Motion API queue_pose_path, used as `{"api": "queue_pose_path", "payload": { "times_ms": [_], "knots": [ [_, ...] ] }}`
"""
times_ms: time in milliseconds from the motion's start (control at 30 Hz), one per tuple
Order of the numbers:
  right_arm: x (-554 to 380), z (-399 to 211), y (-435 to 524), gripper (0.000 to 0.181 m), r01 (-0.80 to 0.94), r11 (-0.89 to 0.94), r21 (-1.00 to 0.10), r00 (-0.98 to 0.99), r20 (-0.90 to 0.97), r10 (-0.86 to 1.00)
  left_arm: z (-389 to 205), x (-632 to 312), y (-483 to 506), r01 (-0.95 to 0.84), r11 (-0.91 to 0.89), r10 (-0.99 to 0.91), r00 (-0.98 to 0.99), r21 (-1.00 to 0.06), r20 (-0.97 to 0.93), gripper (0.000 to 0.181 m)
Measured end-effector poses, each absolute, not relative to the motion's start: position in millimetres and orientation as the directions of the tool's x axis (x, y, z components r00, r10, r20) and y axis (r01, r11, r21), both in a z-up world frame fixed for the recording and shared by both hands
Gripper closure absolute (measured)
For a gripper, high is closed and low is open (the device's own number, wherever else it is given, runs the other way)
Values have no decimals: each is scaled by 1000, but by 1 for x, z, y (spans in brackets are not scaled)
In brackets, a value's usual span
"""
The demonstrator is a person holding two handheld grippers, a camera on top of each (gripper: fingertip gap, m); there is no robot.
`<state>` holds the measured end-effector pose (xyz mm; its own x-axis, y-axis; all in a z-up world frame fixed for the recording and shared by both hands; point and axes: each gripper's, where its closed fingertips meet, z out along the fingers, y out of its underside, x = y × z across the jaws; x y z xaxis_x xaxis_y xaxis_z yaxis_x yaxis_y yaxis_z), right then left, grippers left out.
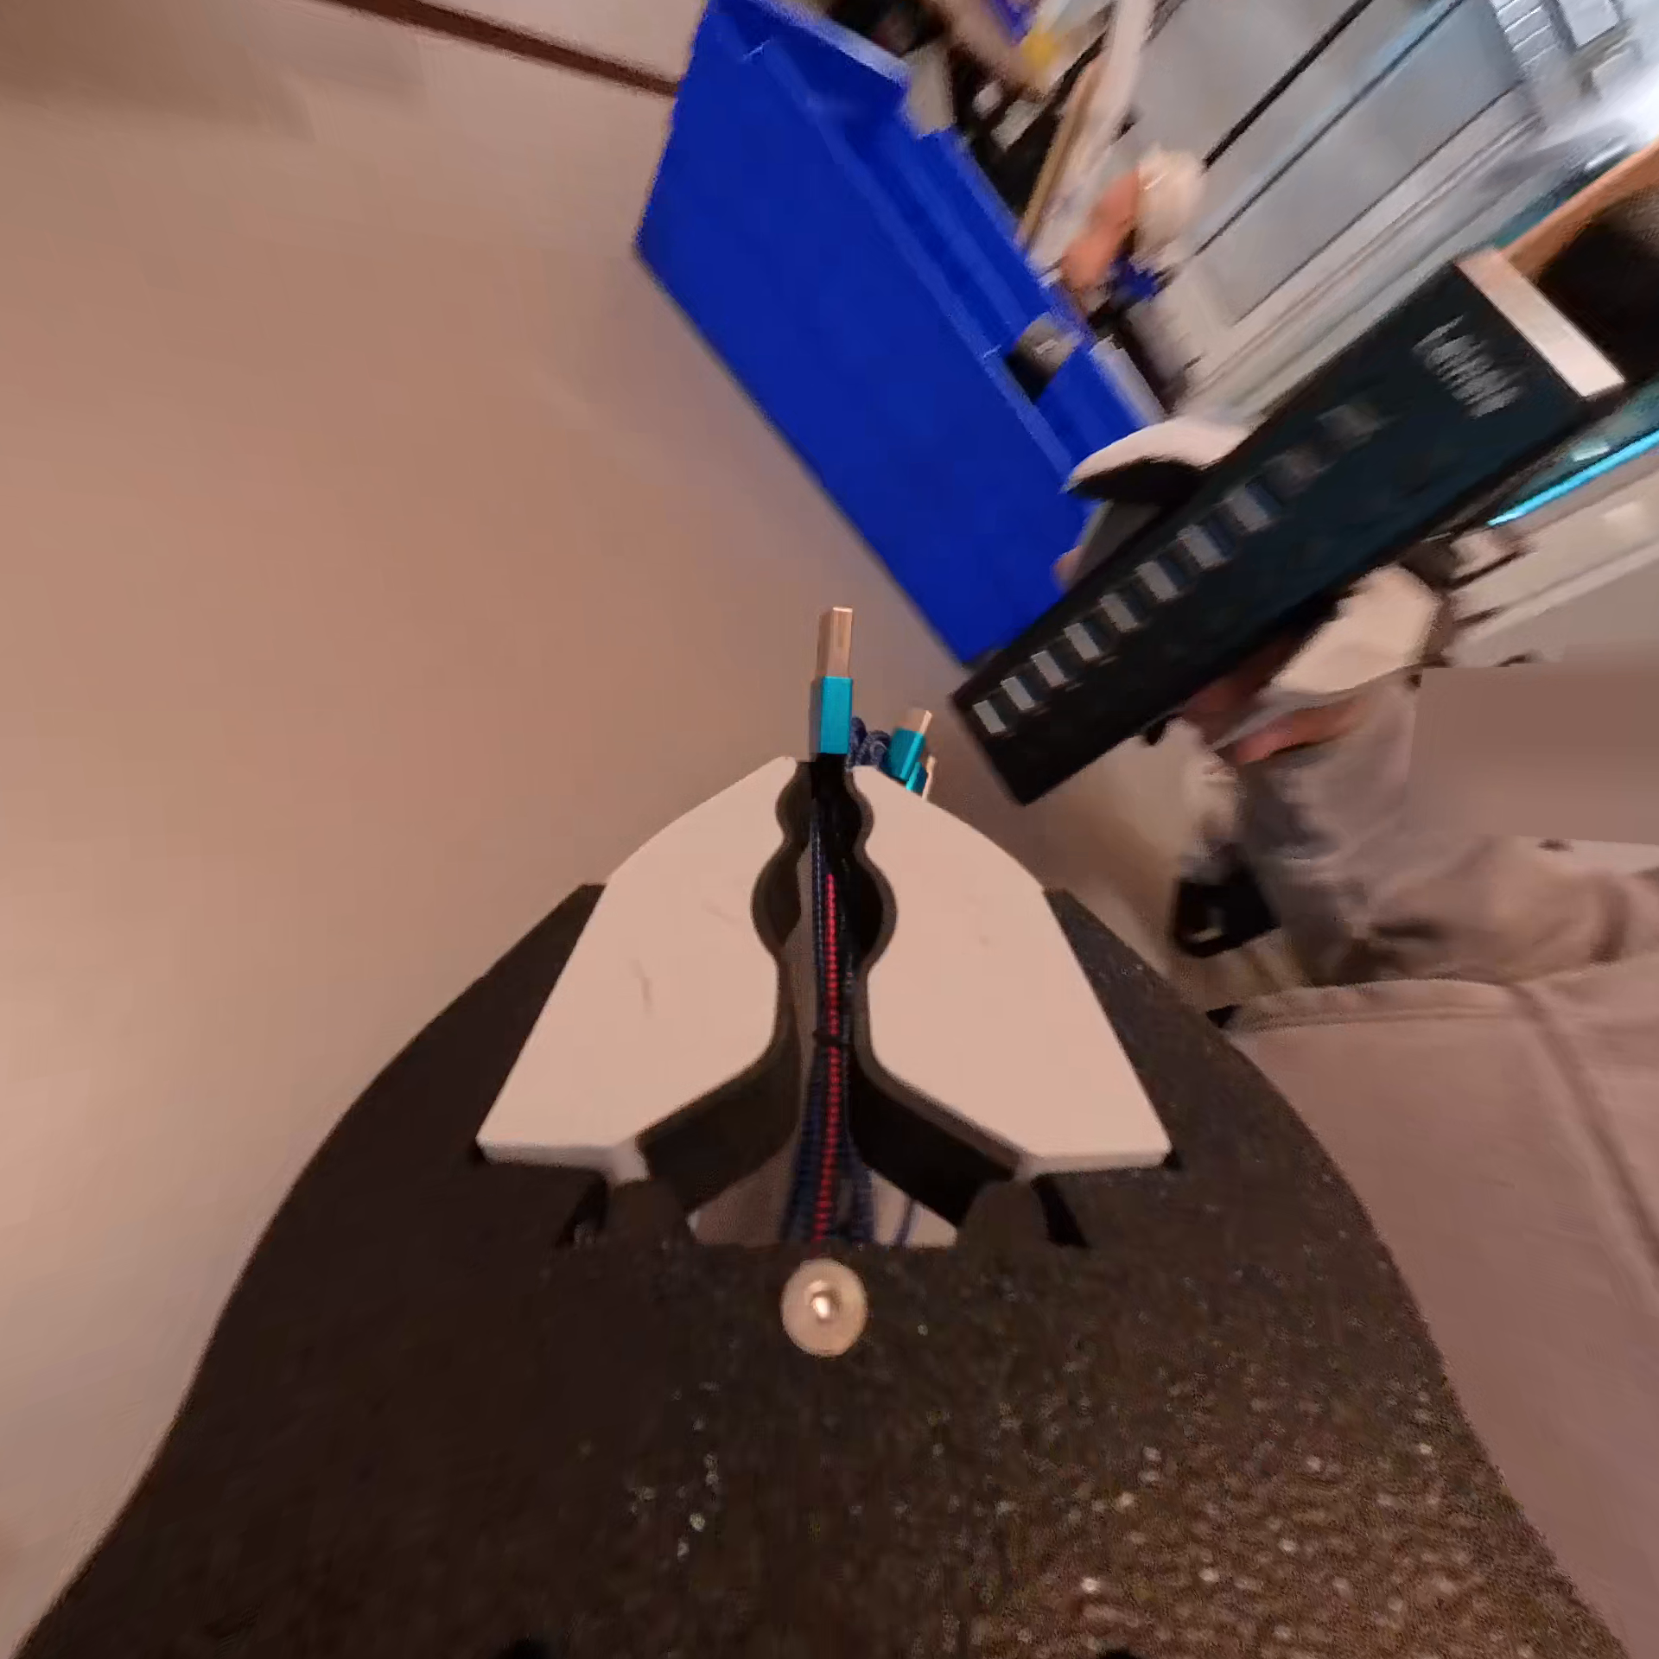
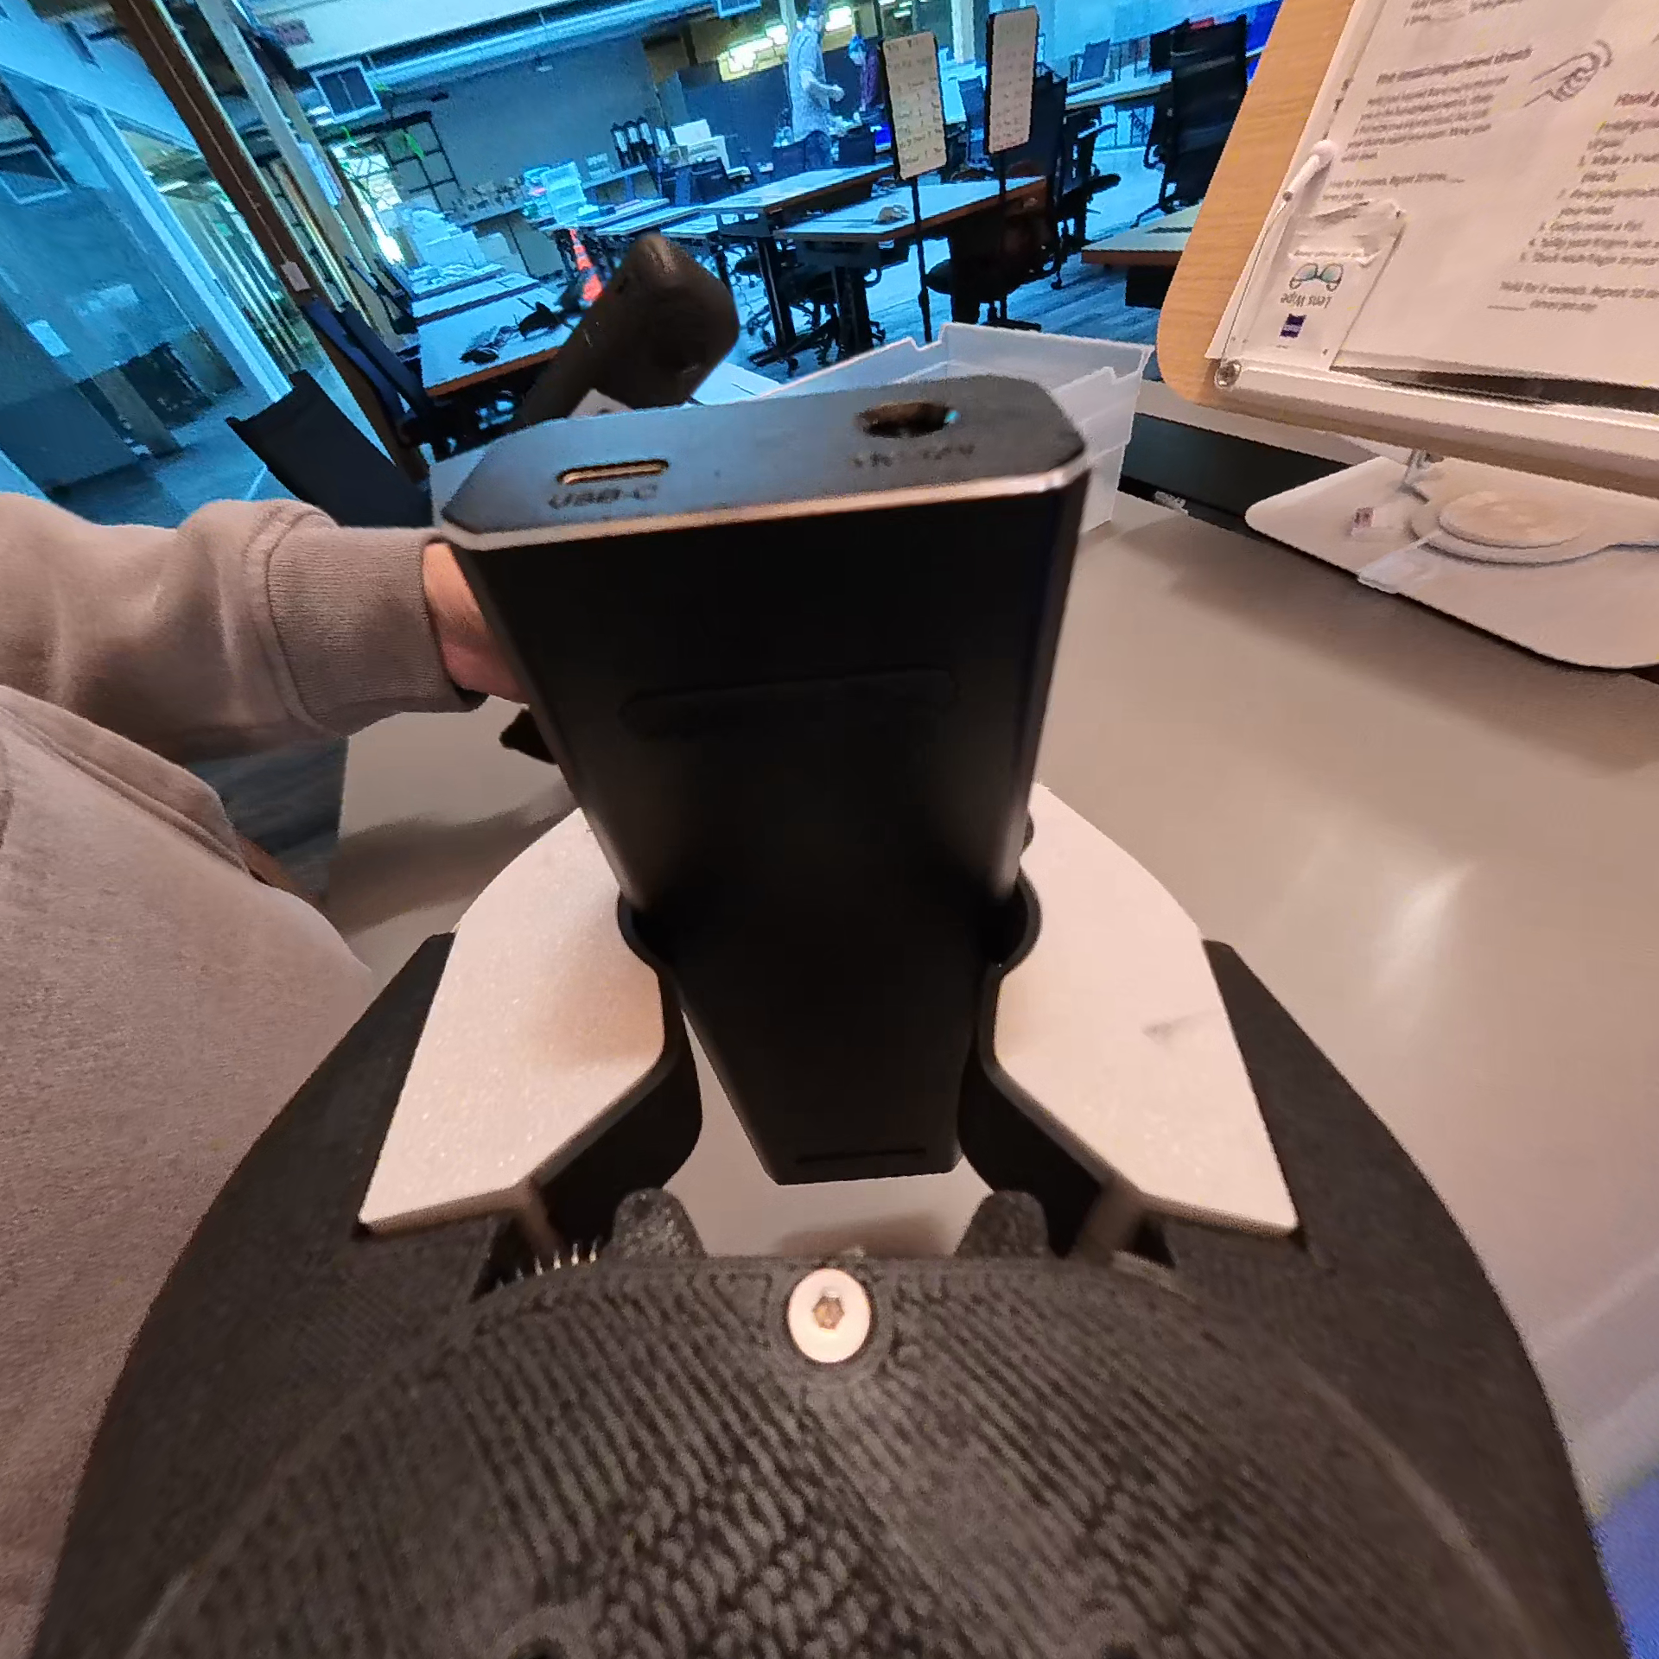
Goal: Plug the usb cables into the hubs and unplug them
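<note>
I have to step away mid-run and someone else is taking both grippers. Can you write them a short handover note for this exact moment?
Left gripper: jaws shut on the braided USB cable, teal-collared plug sticking out past the tips, unplugged.
Right gripper: jaws shut on the black hub, held off the table.
Hub's row of ports faces the left gripper; plug is short of it.
Done: both picked up.
Left: line up, insert, then unplug.
</note>
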<state>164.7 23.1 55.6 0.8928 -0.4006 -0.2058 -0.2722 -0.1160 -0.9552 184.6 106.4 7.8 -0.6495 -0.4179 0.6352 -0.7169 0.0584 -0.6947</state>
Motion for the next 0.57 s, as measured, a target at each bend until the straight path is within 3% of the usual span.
{"api": "queue_pose_path", "payload": {
  "times_ms": [33,167,233,300,433,567],
  "knots": [
    [164,56,25,108,-272,-115,-955,895,-208,-395,16,183,105,-711,36,-392,-656,-702,644,177],
    [162,58,31,108,-267,-123,-956,904,-204,-376,42,183,103,-563,56,-419,-763,-824,493,176],
    [161,59,34,108,-269,-125,-955,907,-208,-367,53,187,106,-373,159,-505,-826,-914,249,176],
    [161,60,37,108,-275,-116,-954,908,-219,-356,61,189,107,-141,358,-547,-833,-923,-85,176],
    [156,64,43,108,-304,-80,-949,918,-269,-292,74,185,99,211,684,-401,-691,-698,-601,176],
    [150,68,48,108,-285,-59,-957,932,-262,-250,74,182,90,335,829,-209,-556,-447,-804,176]
  ]
}}
